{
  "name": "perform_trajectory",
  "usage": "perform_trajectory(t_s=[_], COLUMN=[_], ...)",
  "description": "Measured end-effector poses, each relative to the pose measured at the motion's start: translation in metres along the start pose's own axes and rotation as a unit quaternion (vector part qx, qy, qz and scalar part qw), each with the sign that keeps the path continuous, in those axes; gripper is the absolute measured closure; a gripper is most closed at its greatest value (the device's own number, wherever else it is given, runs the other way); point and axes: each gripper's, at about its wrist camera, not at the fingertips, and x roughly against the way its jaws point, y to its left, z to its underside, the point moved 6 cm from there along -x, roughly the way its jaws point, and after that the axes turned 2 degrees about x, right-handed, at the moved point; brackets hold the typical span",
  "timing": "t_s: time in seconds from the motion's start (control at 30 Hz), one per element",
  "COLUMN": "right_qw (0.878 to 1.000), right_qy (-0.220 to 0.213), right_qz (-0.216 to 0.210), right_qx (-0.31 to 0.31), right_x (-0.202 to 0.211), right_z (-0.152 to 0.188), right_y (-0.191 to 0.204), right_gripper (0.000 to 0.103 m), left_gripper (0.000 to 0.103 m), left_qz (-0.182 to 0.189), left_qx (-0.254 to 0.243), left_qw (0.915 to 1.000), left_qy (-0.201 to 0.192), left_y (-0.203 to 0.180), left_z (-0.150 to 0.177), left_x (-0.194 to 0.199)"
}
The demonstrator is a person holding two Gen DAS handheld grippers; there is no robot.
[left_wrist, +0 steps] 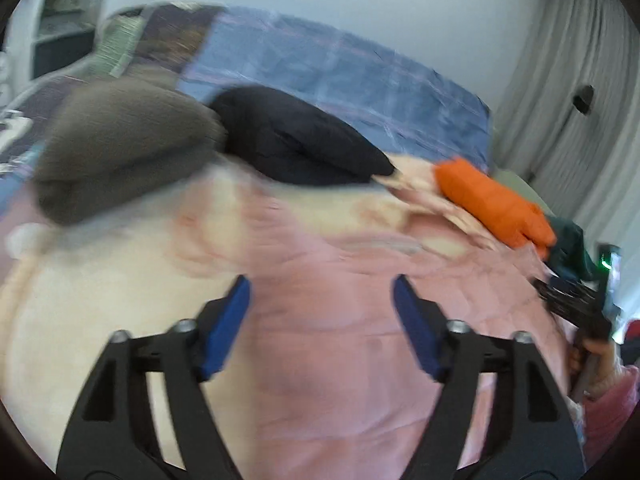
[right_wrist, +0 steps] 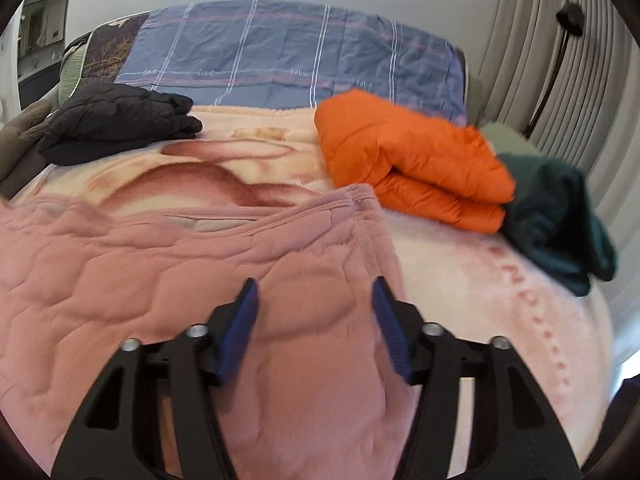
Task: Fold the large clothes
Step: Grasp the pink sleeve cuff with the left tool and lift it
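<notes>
A pink quilted garment [right_wrist: 168, 264] lies spread flat on the bed, its collar edge toward the far side. My right gripper [right_wrist: 314, 292] hovers over its right part, jaws open and nothing between the blue pads. In the left wrist view the same pink garment [left_wrist: 320, 340] fills the lower frame, blurred. My left gripper [left_wrist: 322, 288] stands wide open above it, holding nothing. At the right edge of that view, a hand holds the other gripper [left_wrist: 576, 304].
Folded clothes sit along the far side of the bed: a black jacket [right_wrist: 120, 120], a grey-brown piece [left_wrist: 120, 140], an orange puffer jacket [right_wrist: 412, 160] and a dark green garment [right_wrist: 560, 216]. A blue checked cover [right_wrist: 288, 60] lies behind them. Curtains [right_wrist: 560, 60] hang at the right.
</notes>
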Motion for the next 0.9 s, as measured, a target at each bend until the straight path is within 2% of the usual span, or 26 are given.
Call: perform_trajectory(t_s=[0.03,0.07,0.1,0.13,0.17,0.23,0.3,0.4,0.5,0.57,0.63,0.73,0.83,0.9], right_qw=[1.000,1.000,0.999,0.998,0.996,0.990,0.978,0.954,0.929,0.915,0.902,0.889,0.879,0.870], right_qy=[-0.004,-0.008,-0.012,-0.025,-0.037,-0.062,-0.087,-0.115,-0.120,-0.128,-0.143,-0.143,-0.144,-0.149], right_qz=[-0.005,-0.025,-0.038,-0.051,-0.057,-0.078,-0.118,-0.177,-0.207,-0.207,-0.191,-0.185,-0.183,-0.162], right_qx=[0.002,0.010,0.021,0.042,0.061,0.102,0.147,0.213,0.283,0.320,0.360,0.395,0.416,0.440], right_x=[0.009,0.022,0.033,0.050,0.063,0.092,0.125,0.168,0.189,0.196,0.198,0.194,0.193,0.190], right_z=[0.001,0.004,0.005,0.008,0.009,0.013,0.021,0.041,0.068,0.082,0.095,0.104,0.108,0.112], right_y=[0.005,0.015,0.024,0.041,0.054,0.085,0.123,0.180,0.231,0.254,0.273,0.288,0.301,0.311], right_gripper=[0.039,0.039,0.039,0.039,0.039,0.038,0.034,0.032,0.032,0.032,0.032,0.032,0.032,0.032], left_gripper=[0.023,0.023,0.023,0.023,0.023,0.023,0.022,0.019,0.016,0.016,0.017,0.018,0.018,0.018], left_qz=[-0.019,-0.018,-0.007,0.031,0.051,0.077,0.101,0.130,0.144,0.176,0.193,0.187,0.195,0.198], left_qx=[-0.002,0.004,0.012,0.031,0.041,0.041,0.027,0.014,0.024,0.052,0.058,0.051,0.054,0.055], left_qw=[0.9998,0.9998,0.9998,0.9984,0.9968,0.9943,0.9916,0.9831,0.9766,0.9717,0.9708,0.9730,0.9717,0.9711], left_qy=[-0.007,0.002,0.012,0.034,0.045,0.061,0.076,0.128,0.158,0.149,0.131,0.125,0.122,0.120], left_y=[0.015,0.026,0.032,0.038,0.041,0.038,0.029,0.013,0.012,0.018,0.021,0.018,0.017,0.018], left_z=[-0.002,-0.002,-0.001,0.002,0.003,0.003,0.002,0.001,0.008,0.013,0.017,0.019,0.019,0.019], left_x=[0.005,0.004,0.002,-0.005,-0.009,-0.021,-0.035,-0.072,-0.097,-0.104,-0.098,-0.097,-0.096,-0.095])
